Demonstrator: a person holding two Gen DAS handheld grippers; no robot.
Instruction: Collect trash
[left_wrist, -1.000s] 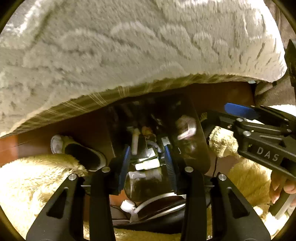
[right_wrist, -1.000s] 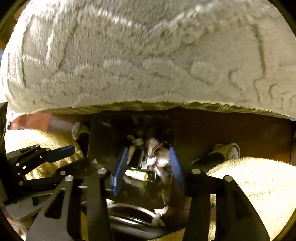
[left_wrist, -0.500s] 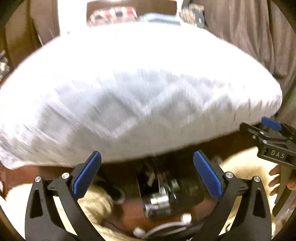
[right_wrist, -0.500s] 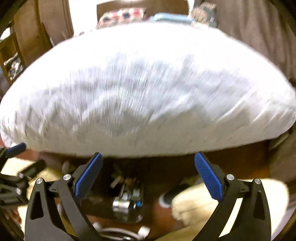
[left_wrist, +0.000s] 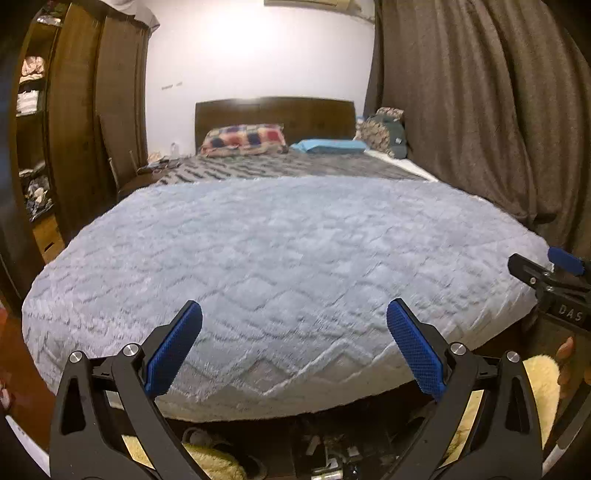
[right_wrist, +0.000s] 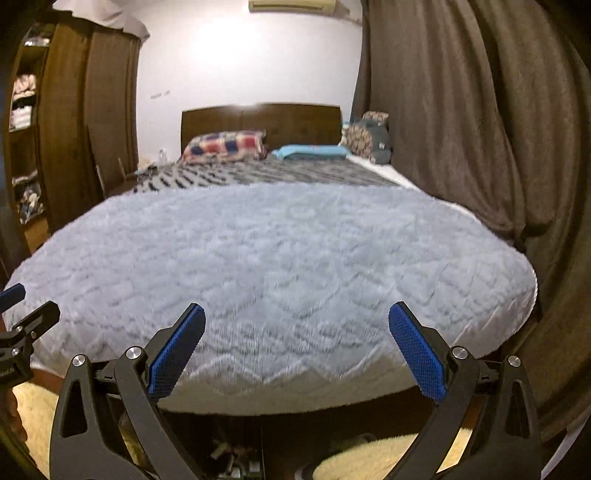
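Both grippers — left (left_wrist: 294, 323) and right (right_wrist: 296, 325) — gape wide with nothing between the jaws, above the bed (left_wrist: 280, 258); trash (left_wrist: 328, 458) sits on the floor below.

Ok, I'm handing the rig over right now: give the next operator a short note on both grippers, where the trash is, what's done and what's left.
Left gripper: jaws have just opened wide, nothing between them, raised above the foot of the bed.
Right gripper: the same, just opened, empty, alongside the left.
Trash bin: on the floor below the bed's edge, between the cream rugs, with scraps inside; only its top shows.
Done: both grippers have let go over the bin.
Left: no loose trash is visible on the grey blanket; look around the room for more.
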